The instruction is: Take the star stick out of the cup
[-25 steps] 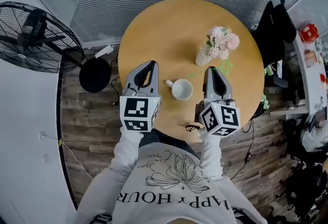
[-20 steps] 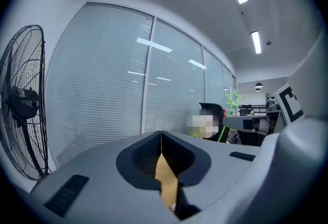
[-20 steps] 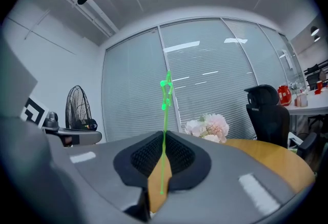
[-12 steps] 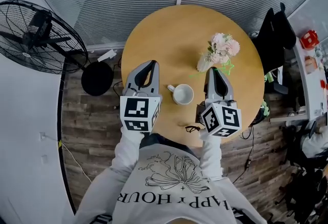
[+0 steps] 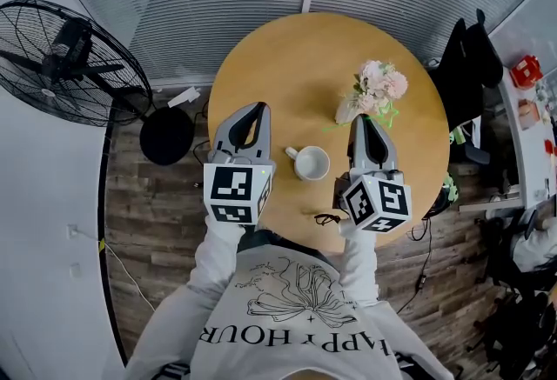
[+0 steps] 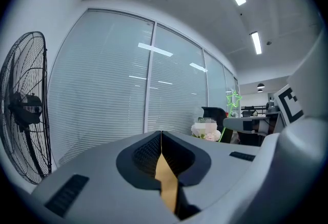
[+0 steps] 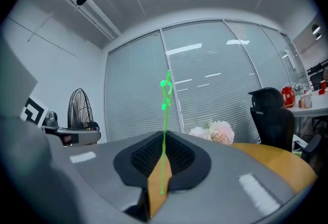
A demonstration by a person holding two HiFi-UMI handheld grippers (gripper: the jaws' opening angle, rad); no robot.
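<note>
Hardly anything has moved in the last second. Both tongs sit where they were in the head view, and only the camera has drifted, so the surface and what stands on it now lie a touch lower in the frame.

My right tongs point(image 7: 163, 138) are clamped on the thin bright-green star stick point(image 7: 164, 118). Its stem runs up between the black ribbed pads, roughly upright, and the star outline stands clear above the tips. My left tongs point(image 6: 161, 136) are pressed together at the tips with nothing between the pads. Through that camera the star point(image 6: 233, 99) shows off to the right.

From above, the left tongs point(image 5: 256, 109) and right tongs point(image 5: 362, 120) flank the white ceramic cup point(image 5: 312, 163), each just beside it without touching. The cup's handle points toward the left tongs. The star stick is out of the cup, and a green trace point(image 5: 387, 115) of it shows just past the right tips.

Beyond those tips a bouquet of pale pink and white flowers point(image 5: 376, 84) lies on the round wooden surface point(image 5: 278, 56). A black pedestal fan point(image 5: 61, 61) stands on the floor to the left and a black office chair point(image 5: 470, 48) to the right, with slatted blinds behind.
</note>
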